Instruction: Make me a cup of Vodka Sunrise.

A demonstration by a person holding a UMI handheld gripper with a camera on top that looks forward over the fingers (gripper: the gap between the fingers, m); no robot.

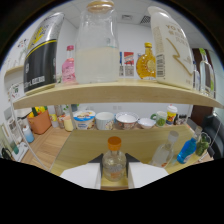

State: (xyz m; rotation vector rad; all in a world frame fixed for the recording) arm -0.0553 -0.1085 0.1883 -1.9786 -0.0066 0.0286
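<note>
A light wooden shelf (115, 92) spans the scene at upper level, with a white wall behind it. On the shelf stand a tall black-and-yellow can (42, 52), a small pink bottle (69, 64), a large clear glass jar (97, 45) with a wooden lid and pale contents, an amber syrup bottle (146, 62), and a large white carton (170, 47).

Below the shelf, a light wooden tabletop (85, 145) carries a row of bowls and tubs along its far edge: a printed tub (84, 120), a white cup (105, 120), a bowl of white contents (126, 120) and a smaller bowl (147, 122). An orange basket (40, 121) sits toward the left end of this row. Nearer the right side stand a clear plastic bottle (164, 150), a blue bottle (187, 149) and a dark green bottle (202, 145).

The tongs (115, 172) are closed on a small clear bottle with an orange cap (114, 159). Both white fingers (82, 175) appear to bear against the bottle's sides, one at each flank. The bottle is upright, its cap rising above the fingertips.
</note>
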